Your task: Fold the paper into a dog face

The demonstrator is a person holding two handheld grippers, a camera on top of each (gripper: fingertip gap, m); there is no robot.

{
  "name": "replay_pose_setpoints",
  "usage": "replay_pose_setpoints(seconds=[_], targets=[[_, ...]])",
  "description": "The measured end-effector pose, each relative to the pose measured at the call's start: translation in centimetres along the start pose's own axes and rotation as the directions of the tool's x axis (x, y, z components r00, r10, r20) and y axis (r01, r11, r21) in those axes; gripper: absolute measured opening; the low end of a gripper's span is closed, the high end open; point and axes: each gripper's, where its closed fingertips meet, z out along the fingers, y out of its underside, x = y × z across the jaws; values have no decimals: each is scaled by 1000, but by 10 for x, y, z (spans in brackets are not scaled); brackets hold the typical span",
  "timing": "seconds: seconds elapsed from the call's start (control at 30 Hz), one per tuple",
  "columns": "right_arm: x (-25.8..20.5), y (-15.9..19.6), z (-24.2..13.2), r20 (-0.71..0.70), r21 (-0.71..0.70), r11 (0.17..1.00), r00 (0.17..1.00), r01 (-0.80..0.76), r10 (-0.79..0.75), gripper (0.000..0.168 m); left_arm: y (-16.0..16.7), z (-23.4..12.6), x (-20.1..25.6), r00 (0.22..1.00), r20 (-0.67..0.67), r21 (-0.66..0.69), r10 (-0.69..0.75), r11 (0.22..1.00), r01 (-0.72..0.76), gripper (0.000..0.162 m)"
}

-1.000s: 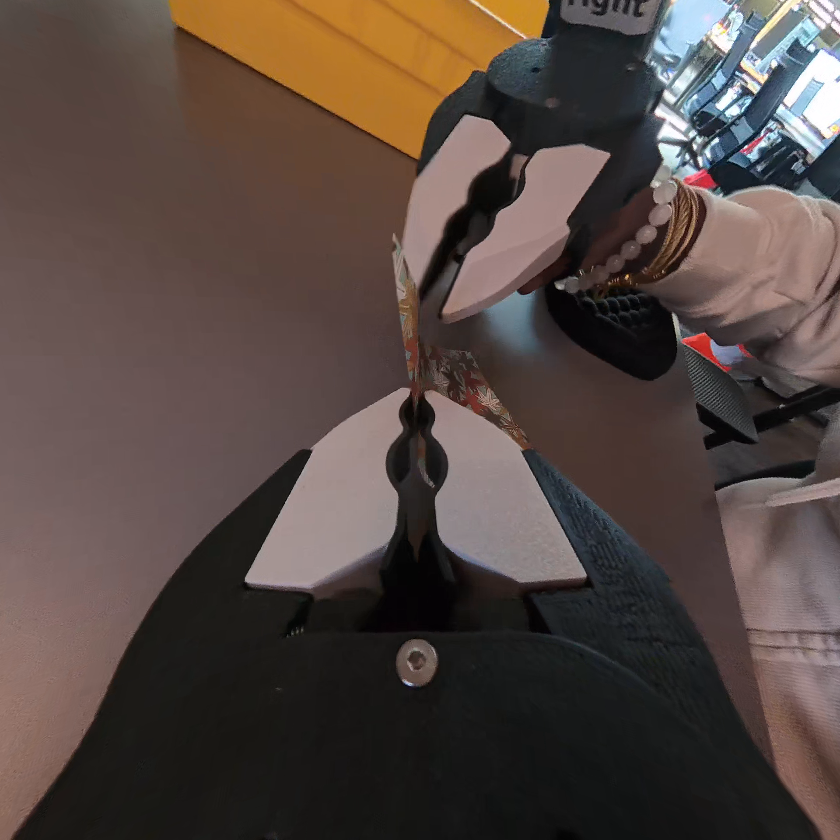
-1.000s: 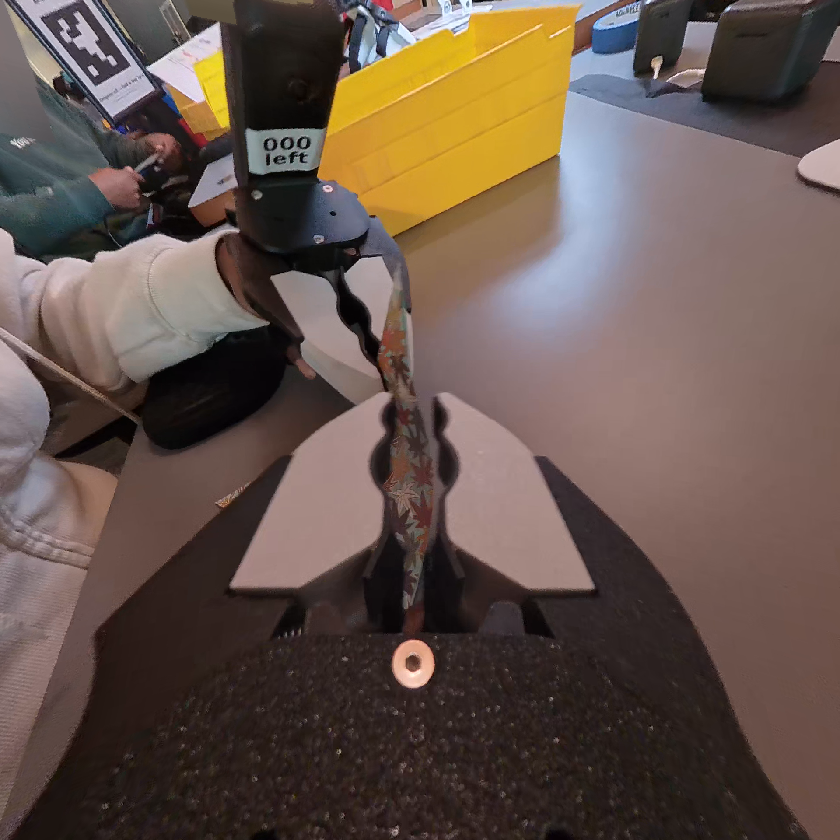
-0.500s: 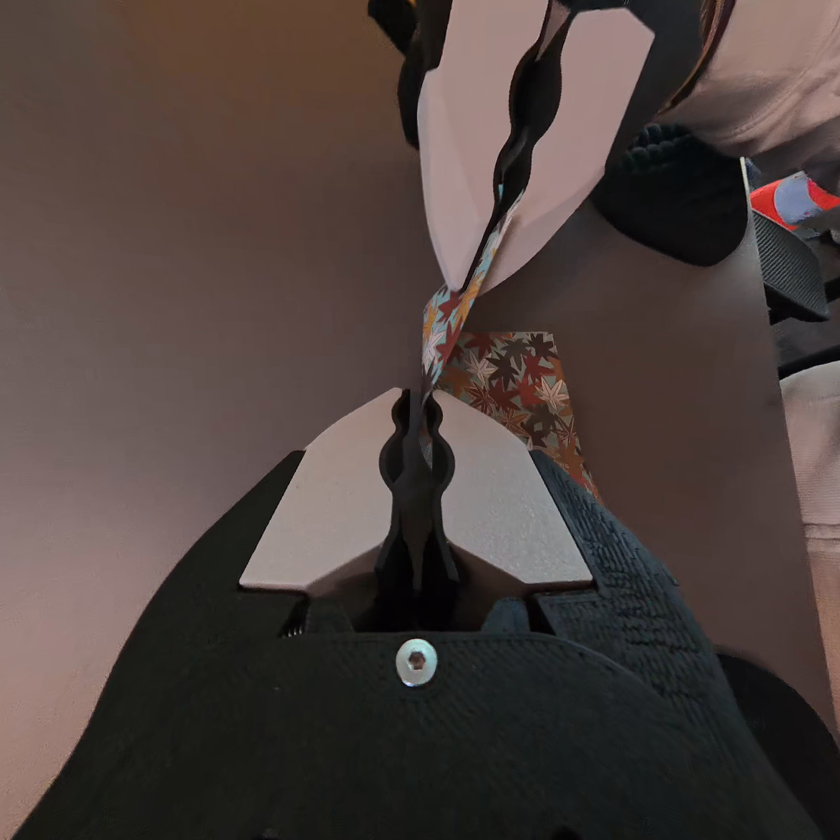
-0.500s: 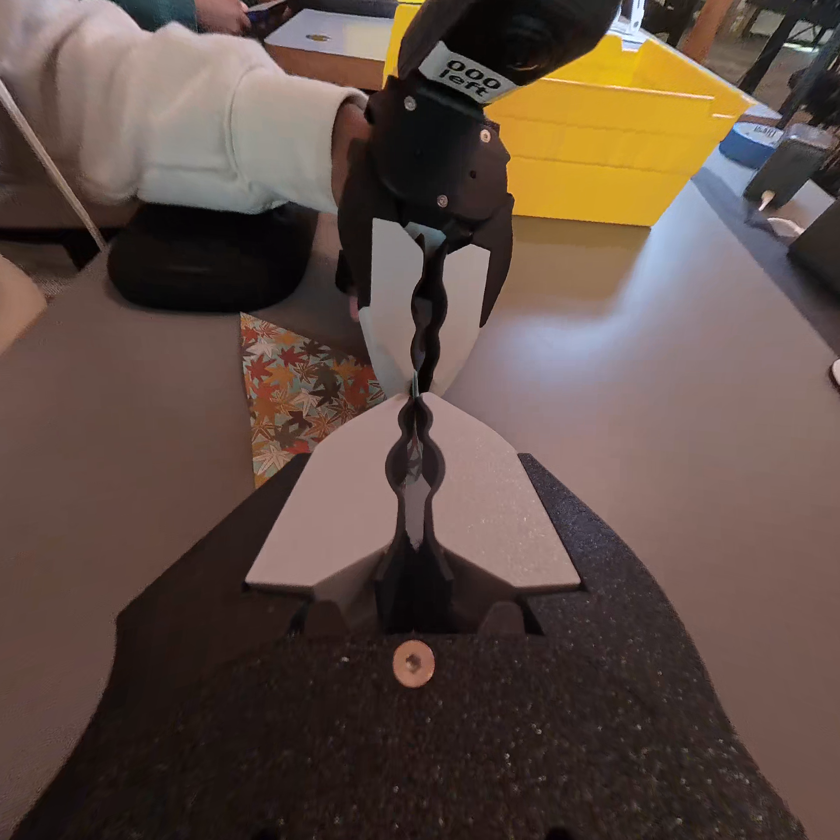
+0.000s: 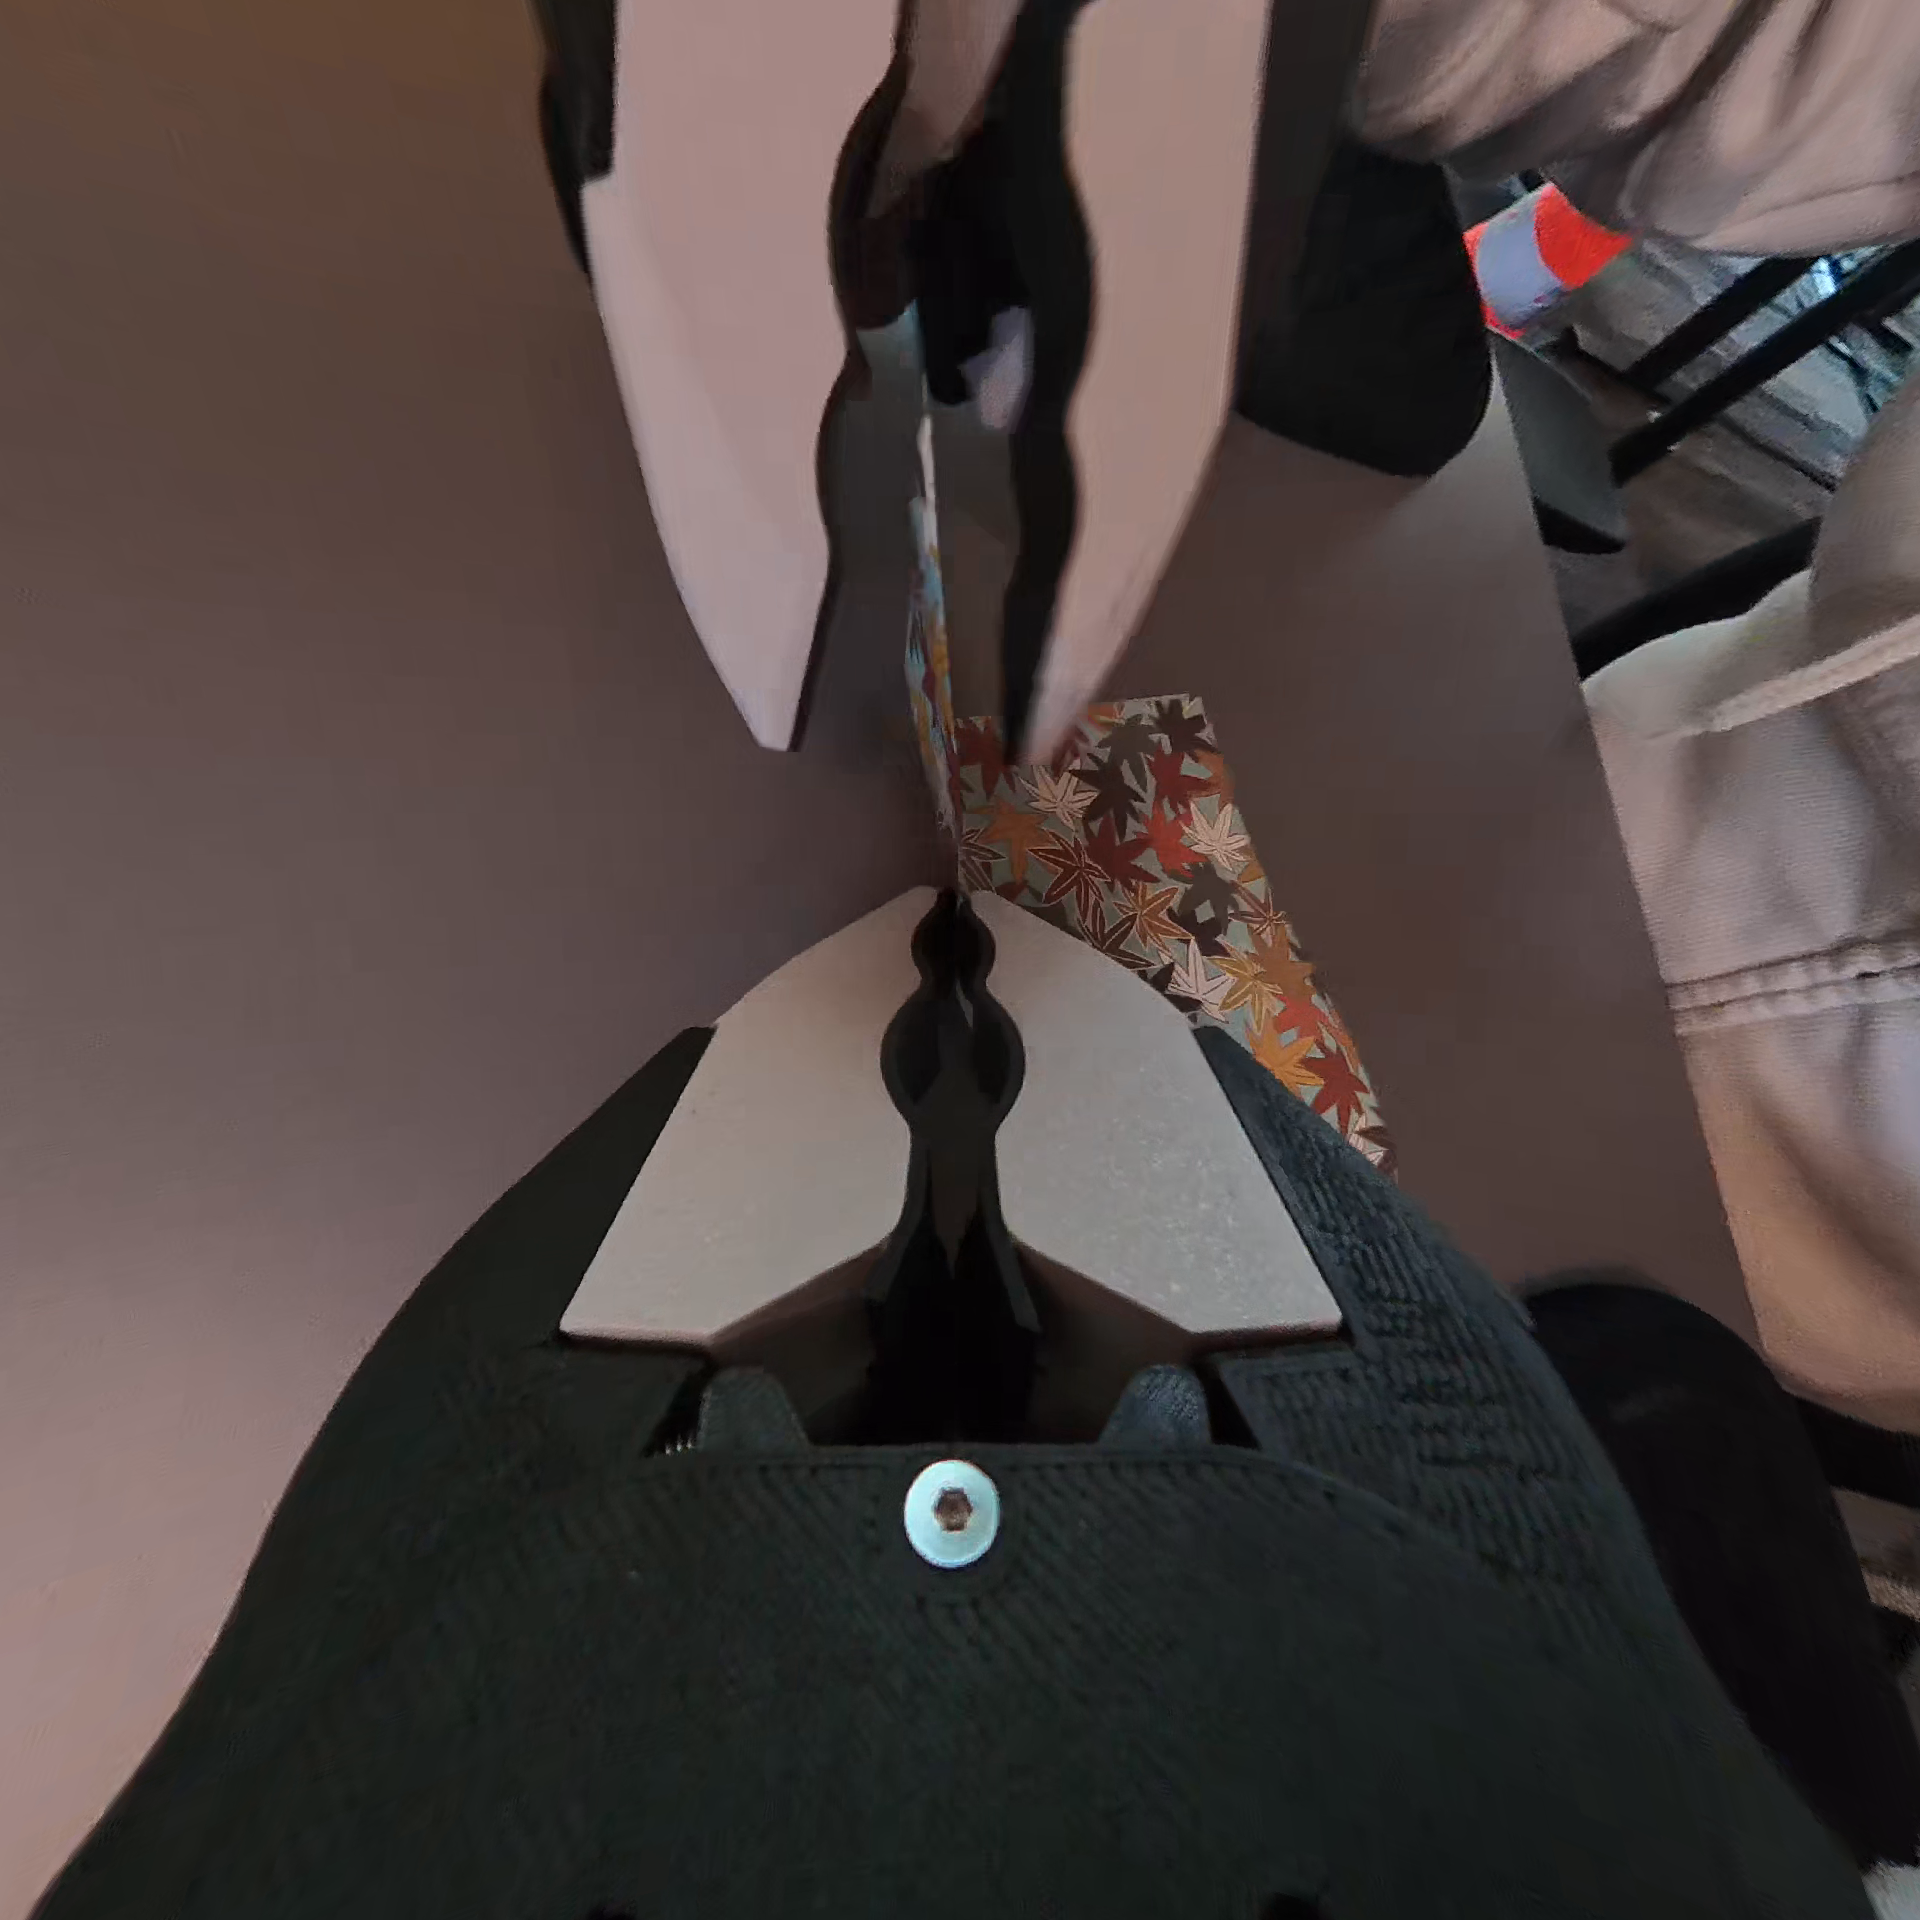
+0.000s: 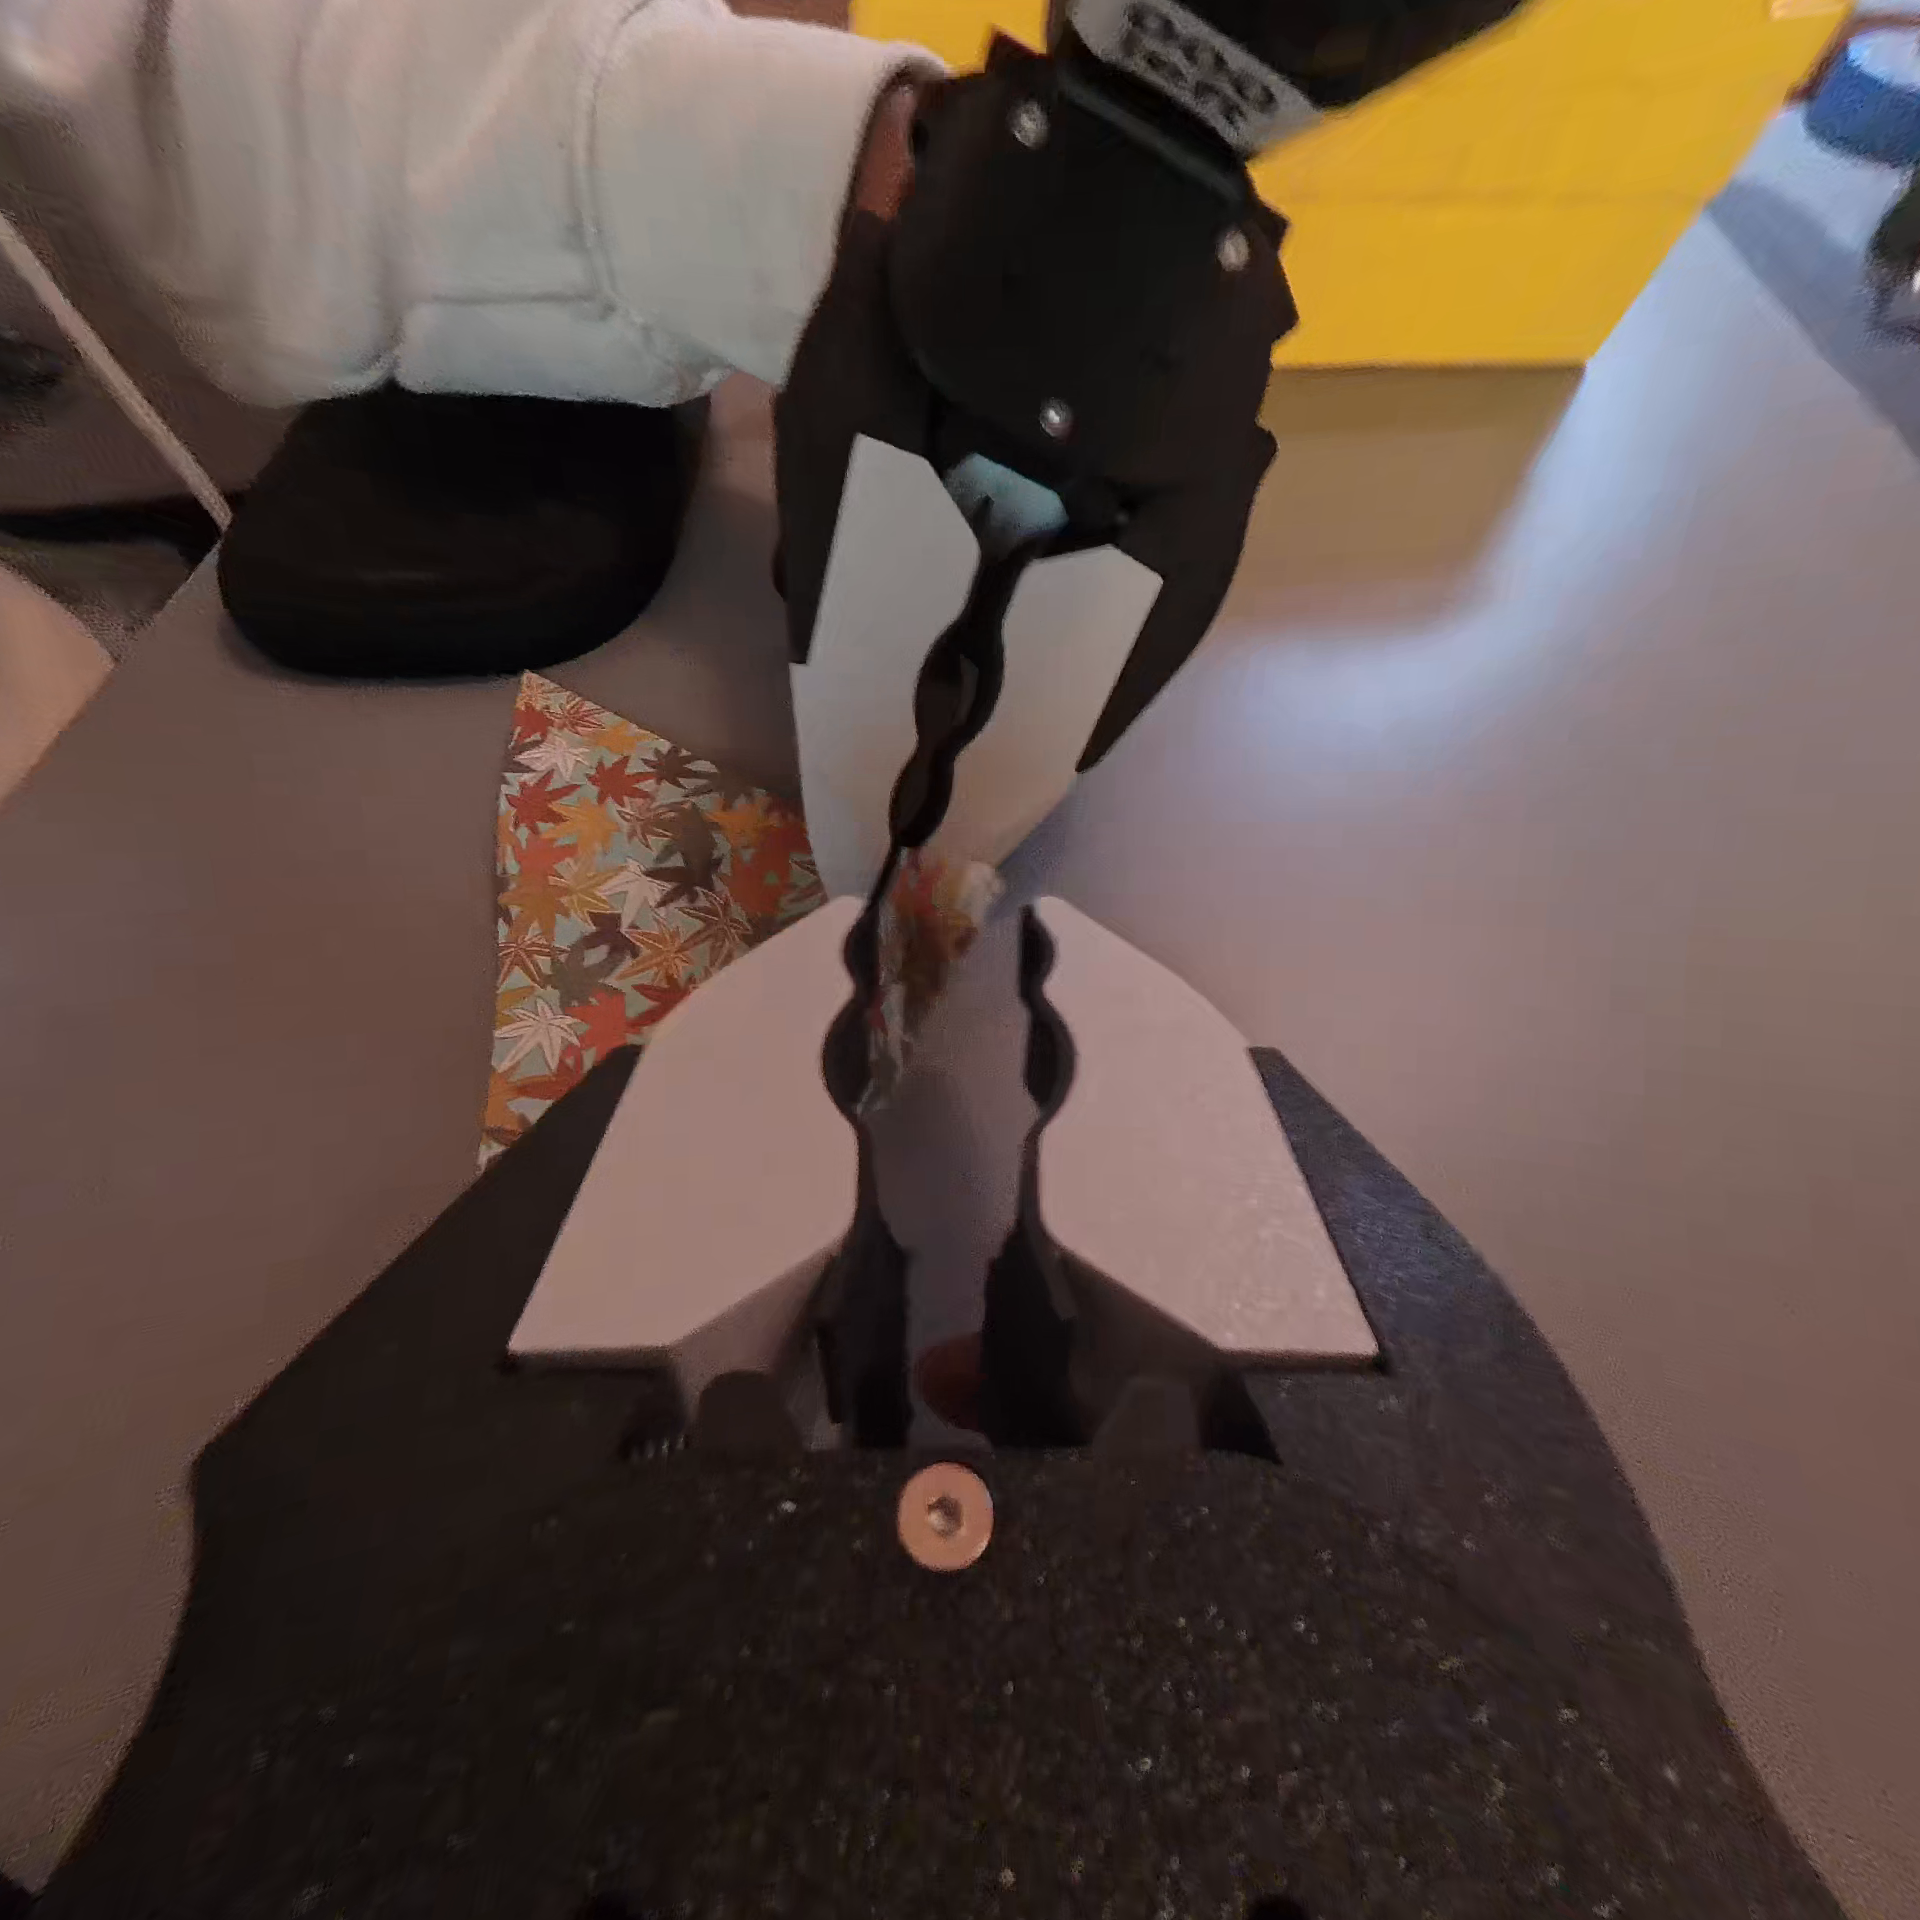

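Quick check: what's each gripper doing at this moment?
Left gripper: shut on the paper.
Right gripper: open, paper edge between its fingers, not clamped.

The left gripper (image 5: pixel 954 906) is clamped tight, tips low over the table (image 5: pixel 364 727); the right gripper (image 6: pixel 940 920) faces it tip to tip, its jaws parted; pale sleeves (image 6: pixel 436 197) cover both forearms.

Dim, warm light; motion blur smears both views' upper halves, with wide-angle stretch at edges.
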Motion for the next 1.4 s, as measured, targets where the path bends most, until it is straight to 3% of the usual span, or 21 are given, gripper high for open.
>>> replay_pose_setpoints(seconds=[0.07,0.1,0.27,0.43,0.57,0.7,0.93,1.2,1.4], targets=[[-3,4,-2,35,-3,1000,999,-13,13,3,-2,2,-3,1000,1,-11,4,1000,-4,0],[-3,1,-4,22,19,1000,1000,5,-5,1,-3,4,-5,1000,7,-17,-8,1000,8,0],[1,17,-16,-107,-89,986,983,140,-149,0,-7,-3,-26,984,173,-9,-42,999,44,11],[-5,22,-22,-174,-125,969,957,214,-234,0,-22,-25,-22,886,457,66,80,990,-123,16],[-8,25,-25,-199,-156,950,933,271,-299,0,-32,-3,29,901,410,99,143,975,-200,4],[-14,23,-26,-179,-152,925,911,347,-371,0,-8,16,8,867,473,-27,157,986,-164,0],[-26,34,-29,-112,-227,801,802,554,-586,0,-5,16,-1,878,446,-39,173,984,-174,0],[-25,38,-28,-126,-260,760,759,596,-638,1,-19,22,11,887,409,-18,213,974,-225,0],[-30,32,-32,-143,-212,748,737,629,-661,0,-10,31,15,913,360,-42,194,981,-191,1]])
